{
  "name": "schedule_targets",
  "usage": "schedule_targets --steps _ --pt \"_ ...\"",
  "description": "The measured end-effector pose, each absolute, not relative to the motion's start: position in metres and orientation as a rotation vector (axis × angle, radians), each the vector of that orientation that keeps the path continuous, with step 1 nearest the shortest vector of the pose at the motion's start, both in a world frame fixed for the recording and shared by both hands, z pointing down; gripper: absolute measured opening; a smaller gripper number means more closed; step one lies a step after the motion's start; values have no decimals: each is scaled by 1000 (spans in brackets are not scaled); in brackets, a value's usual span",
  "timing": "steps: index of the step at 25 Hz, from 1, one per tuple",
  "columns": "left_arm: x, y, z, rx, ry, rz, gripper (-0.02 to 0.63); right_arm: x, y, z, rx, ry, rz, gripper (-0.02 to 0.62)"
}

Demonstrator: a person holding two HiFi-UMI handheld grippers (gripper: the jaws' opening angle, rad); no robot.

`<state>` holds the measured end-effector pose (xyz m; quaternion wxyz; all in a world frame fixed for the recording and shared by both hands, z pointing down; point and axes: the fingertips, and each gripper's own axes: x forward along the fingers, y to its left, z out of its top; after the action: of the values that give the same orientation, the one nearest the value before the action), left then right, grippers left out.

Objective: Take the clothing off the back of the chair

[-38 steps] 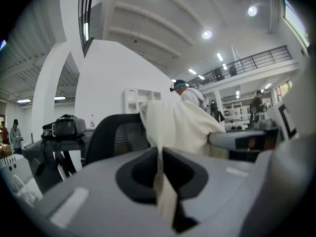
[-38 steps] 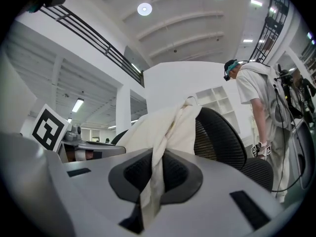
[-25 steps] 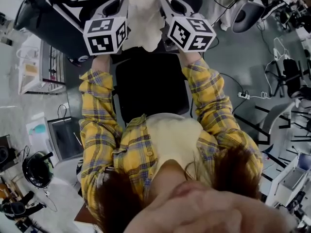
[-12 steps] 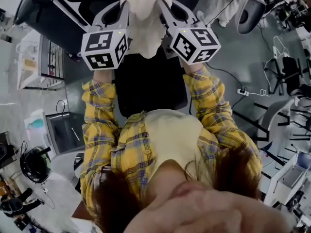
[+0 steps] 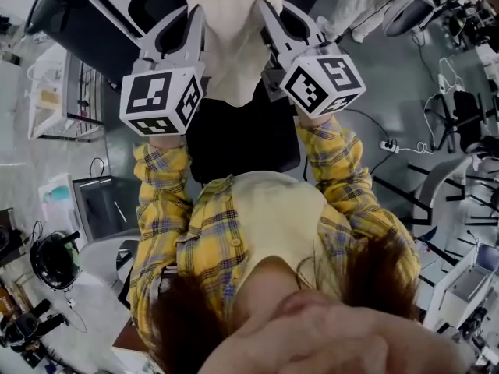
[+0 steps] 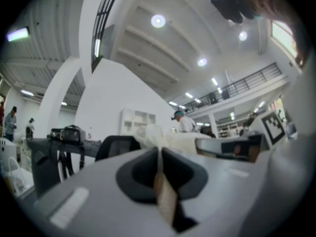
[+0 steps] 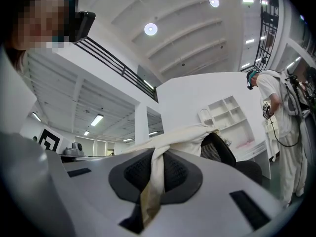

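The left gripper (image 6: 160,157) pinched a strip of cream cloth (image 6: 165,199) between closed jaws. Beyond, the cloth seemed to drape over a black chair (image 6: 114,147); a person (image 6: 185,123) stood far off.

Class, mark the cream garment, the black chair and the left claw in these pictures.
cream garment (image 5: 234,29), head view, middle of the cloth.
black chair (image 5: 242,142), head view, middle of its dark surface.
left claw (image 6: 159,154), left gripper view, where its jaws pinch the garment.
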<state>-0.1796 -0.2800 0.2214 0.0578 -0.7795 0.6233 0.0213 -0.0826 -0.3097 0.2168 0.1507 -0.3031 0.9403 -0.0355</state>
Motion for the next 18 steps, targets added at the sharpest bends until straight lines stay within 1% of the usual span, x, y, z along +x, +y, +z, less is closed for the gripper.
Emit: schedule_targets --steps 10,18 --pt "-187 -237 204 -2343 1884 183 21 -102 -253 195 -703 2720 -35 31" --pt "-194 -222 197 -2306 1897 204 21 -113 -237 187 -624 2718 -24 31"
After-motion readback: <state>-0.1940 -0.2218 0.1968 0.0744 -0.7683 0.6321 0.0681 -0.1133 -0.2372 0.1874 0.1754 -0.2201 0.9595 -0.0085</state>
